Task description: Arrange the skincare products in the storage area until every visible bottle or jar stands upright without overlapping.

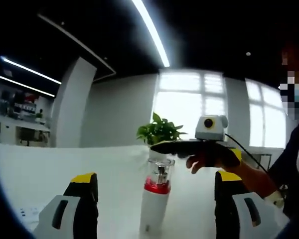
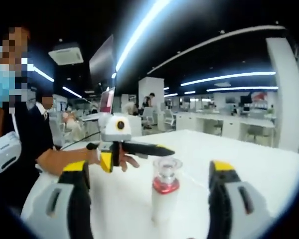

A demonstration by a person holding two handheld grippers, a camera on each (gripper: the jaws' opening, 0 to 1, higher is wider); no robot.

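A white bottle (image 1: 154, 204) with a red band and a clear cap stands upright on the white table (image 1: 50, 169). My left gripper (image 1: 156, 178) is open, its yellow-tipped jaws wide apart on either side of the bottle without touching it. Beyond the cap, the right gripper (image 1: 157, 146) comes in from the right, held by a hand and seen side-on. In the right gripper view the same bottle (image 2: 164, 196) stands in the gap of my open right gripper (image 2: 148, 167). Behind the bottle, the left gripper (image 2: 164, 149) points in from the left.
A potted green plant (image 1: 159, 130) stands behind the bottle, before bright windows. Some papers (image 1: 27, 214) lie at the table's near left. A person in dark clothes (image 2: 15, 139) stands close to the table edge. A laptop (image 2: 107, 99) and office desks lie farther back.
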